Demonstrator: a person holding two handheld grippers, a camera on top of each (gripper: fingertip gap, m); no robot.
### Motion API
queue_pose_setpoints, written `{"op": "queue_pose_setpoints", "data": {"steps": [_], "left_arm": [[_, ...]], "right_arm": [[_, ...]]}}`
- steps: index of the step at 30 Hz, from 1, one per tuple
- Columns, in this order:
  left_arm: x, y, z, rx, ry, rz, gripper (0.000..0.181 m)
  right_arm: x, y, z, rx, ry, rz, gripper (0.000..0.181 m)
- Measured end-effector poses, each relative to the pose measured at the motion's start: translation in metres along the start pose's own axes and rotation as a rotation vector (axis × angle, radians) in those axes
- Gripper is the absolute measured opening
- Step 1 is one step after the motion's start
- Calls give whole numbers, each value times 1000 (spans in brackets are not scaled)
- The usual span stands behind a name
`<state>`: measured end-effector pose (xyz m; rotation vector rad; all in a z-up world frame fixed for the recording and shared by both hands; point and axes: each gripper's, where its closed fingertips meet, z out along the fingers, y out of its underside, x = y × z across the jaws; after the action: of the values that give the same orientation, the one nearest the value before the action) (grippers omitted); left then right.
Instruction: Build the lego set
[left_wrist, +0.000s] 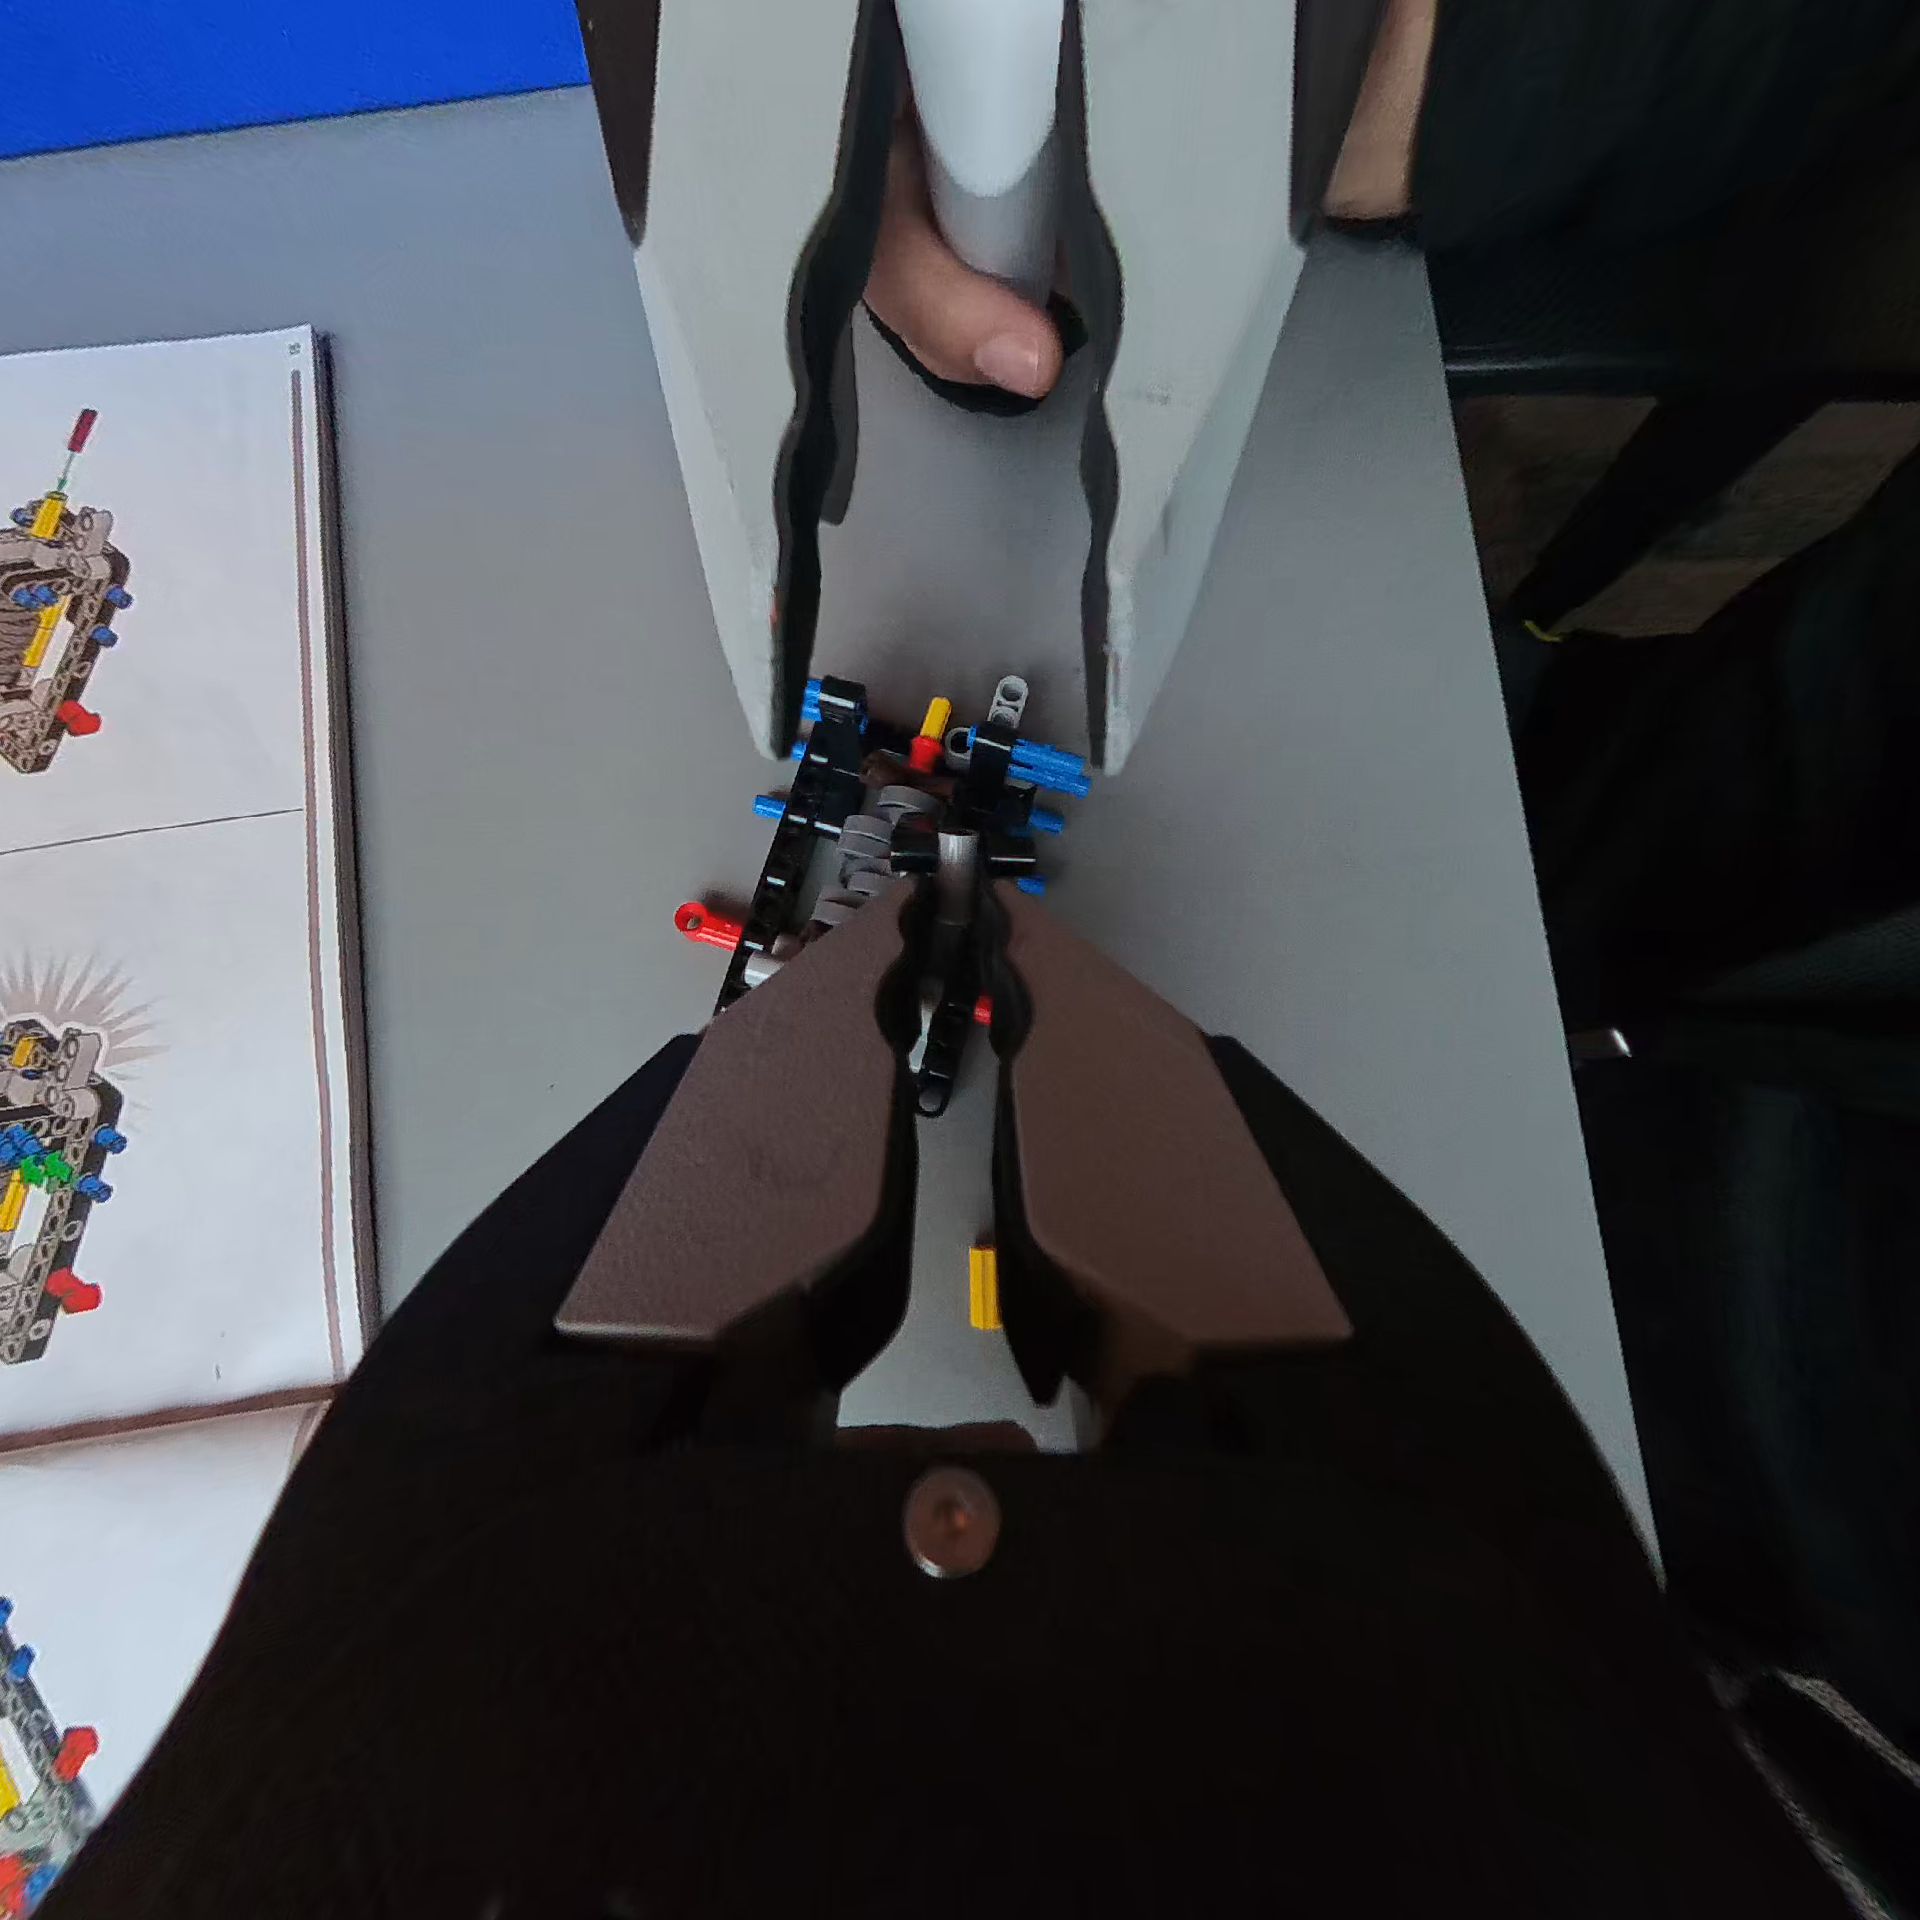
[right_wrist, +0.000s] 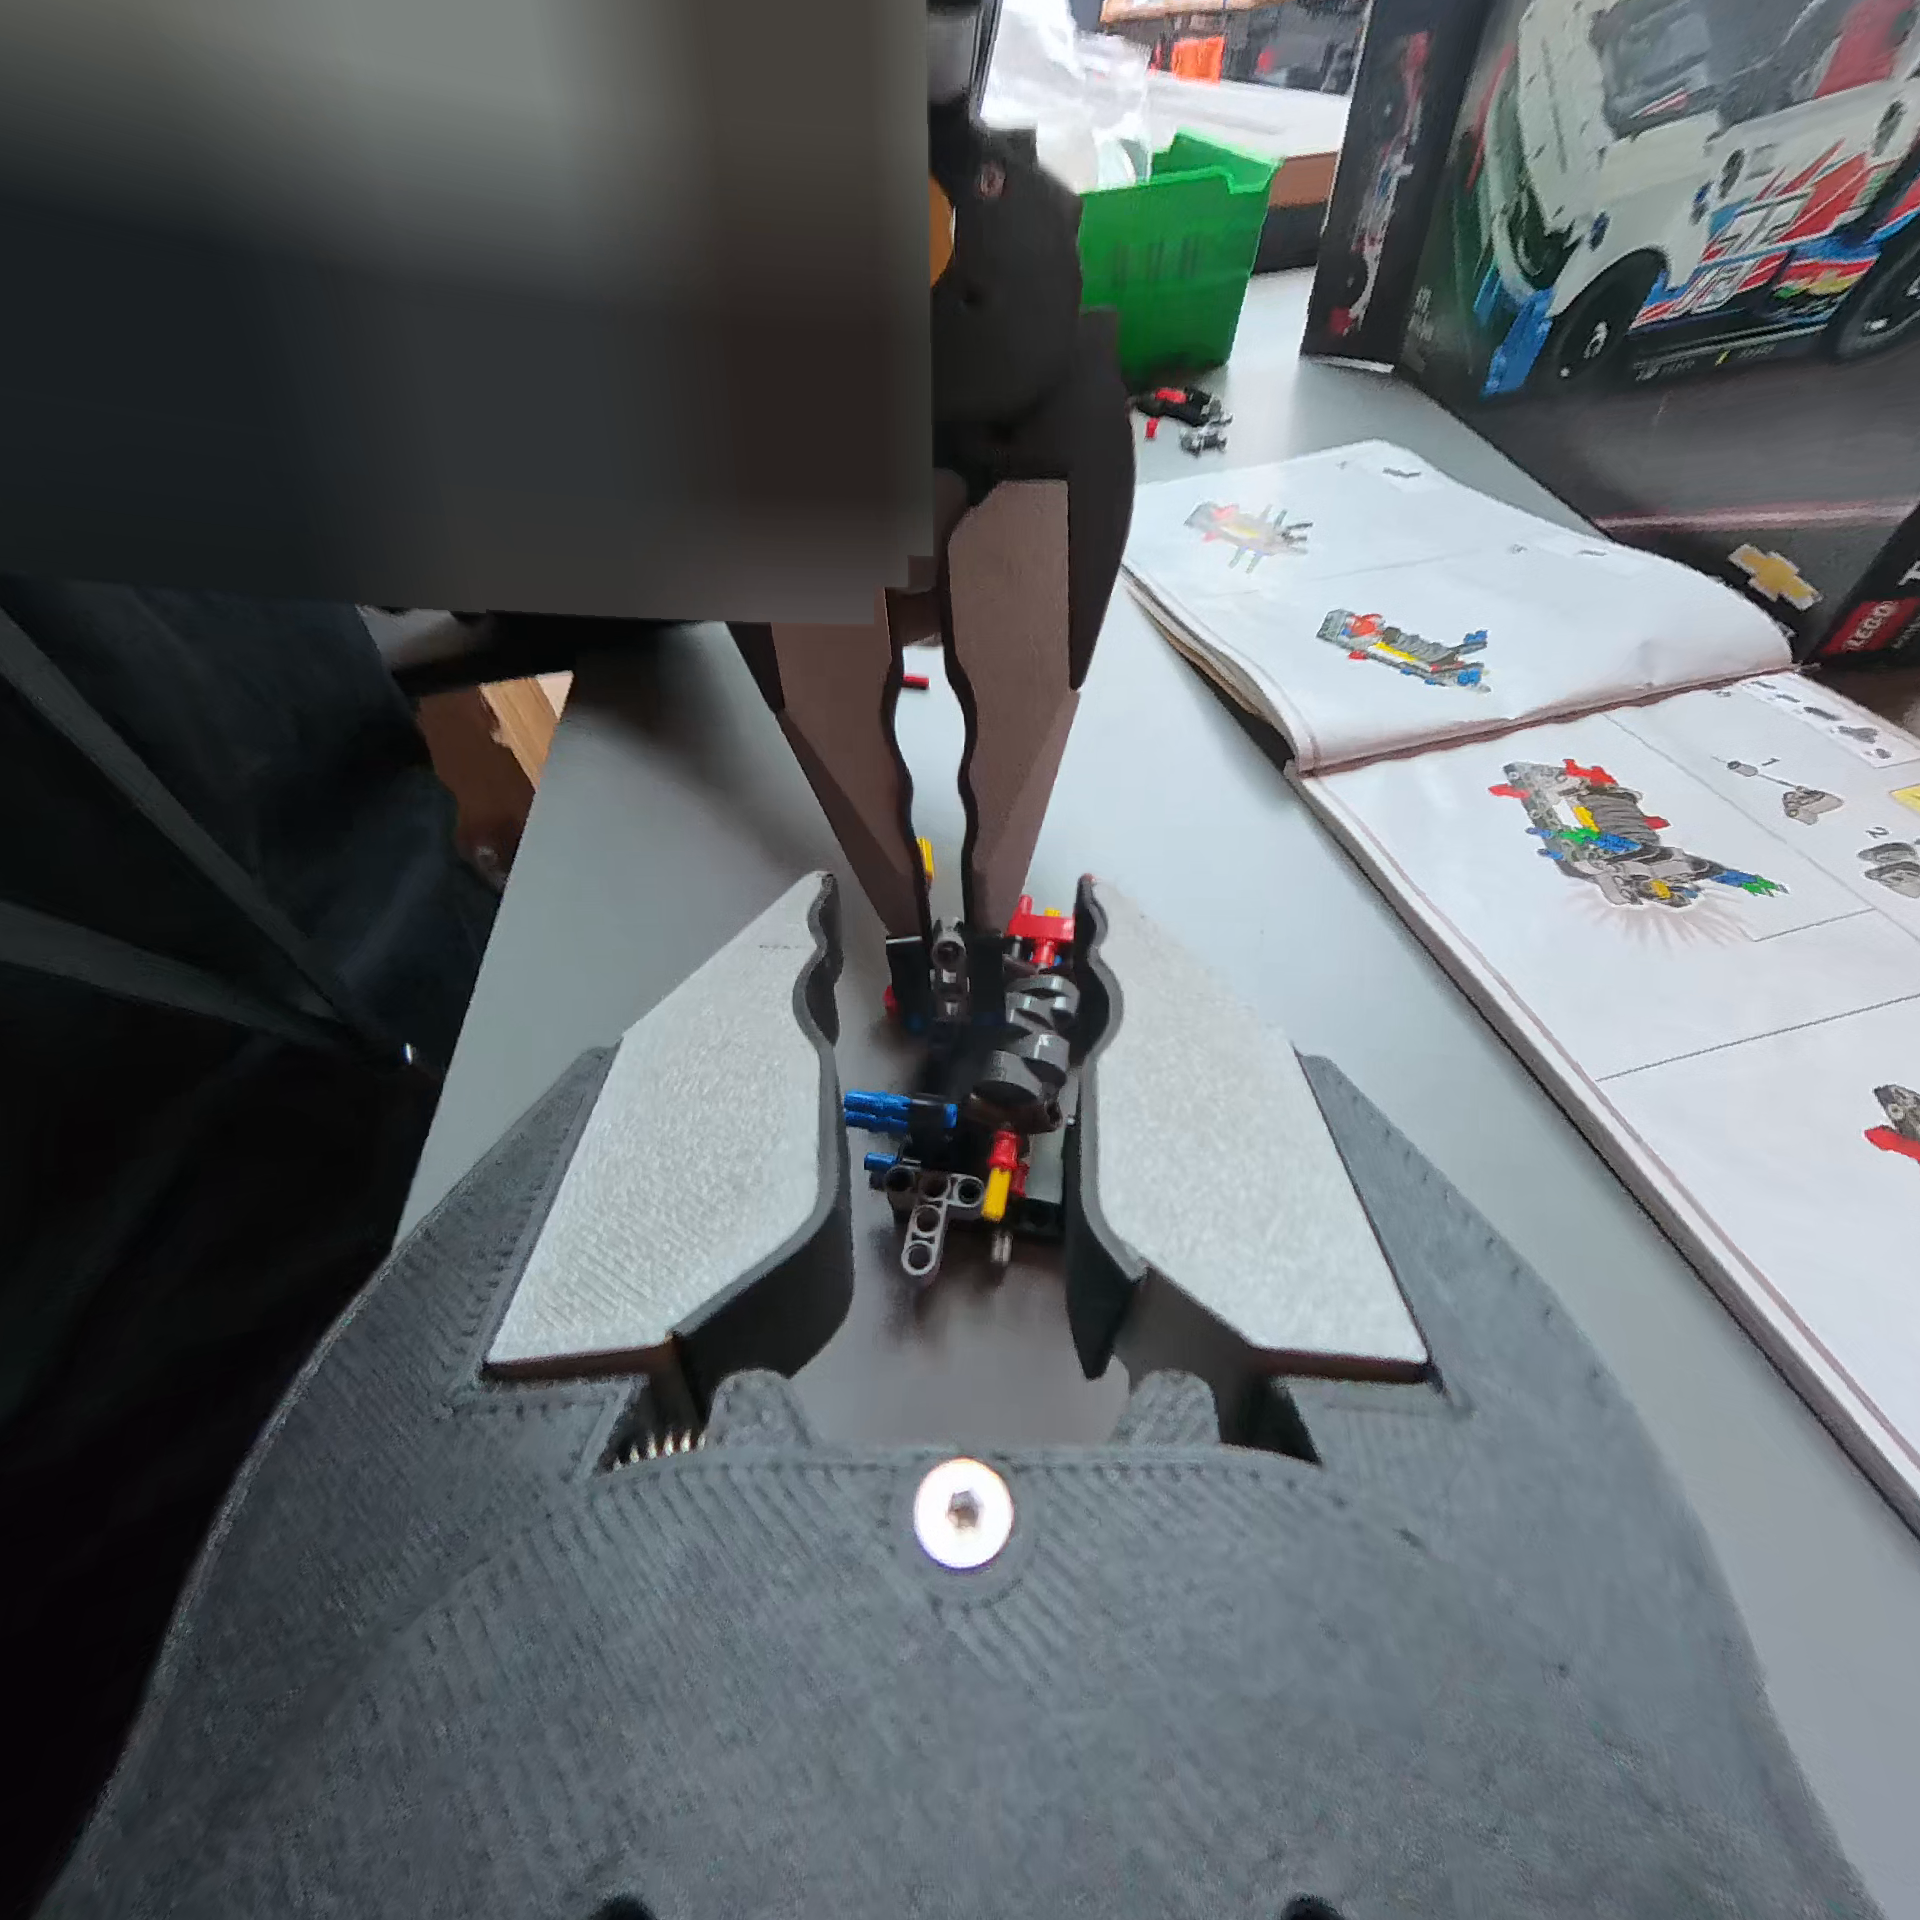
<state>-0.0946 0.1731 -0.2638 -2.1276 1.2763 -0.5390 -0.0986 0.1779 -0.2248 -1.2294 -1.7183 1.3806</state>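
Observation:
A small lego assembly (left_wrist: 894, 821) of black beams, blue pins, grey gears and red and yellow pins lies on the grey table (left_wrist: 499, 623). My left gripper (left_wrist: 956, 894), with brown fingers, is shut on a grey connector piece (left_wrist: 958, 862) at the near end of the assembly. My right gripper (left_wrist: 940, 753), with grey fingers, comes from the far side and clamps the assembly across its width at the blue pins. In the right wrist view the assembly (right_wrist: 987, 1081) sits between the right gripper's (right_wrist: 956, 909) fingers, and the left gripper (right_wrist: 940, 925) pinches the connector (right_wrist: 945, 951).
An open instruction booklet (left_wrist: 166, 831) lies left of the assembly; it also shows in the right wrist view (right_wrist: 1558, 831). A loose yellow pin (left_wrist: 983, 1288) lies under my left gripper. The set's box (right_wrist: 1662, 260), a green bin (right_wrist: 1174, 260) and loose pieces (right_wrist: 1184, 410) stand beyond. The table edge (left_wrist: 1496, 831) is close. My left and right fingertips are right by each other.

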Motion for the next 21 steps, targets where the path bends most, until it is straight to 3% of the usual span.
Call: {"op": "queue_pose_setpoints", "data": {"steps": [12, 21], "left_arm": [[7, -2, -2, -11, -4, 52, 5], [-5, -5, -3, 53, -48, 85, 5]], "right_arm": [[-8, 25, 19, -200, 43, -133, 25], [2, 21, 15, -179, 104, -135, 28]]}}
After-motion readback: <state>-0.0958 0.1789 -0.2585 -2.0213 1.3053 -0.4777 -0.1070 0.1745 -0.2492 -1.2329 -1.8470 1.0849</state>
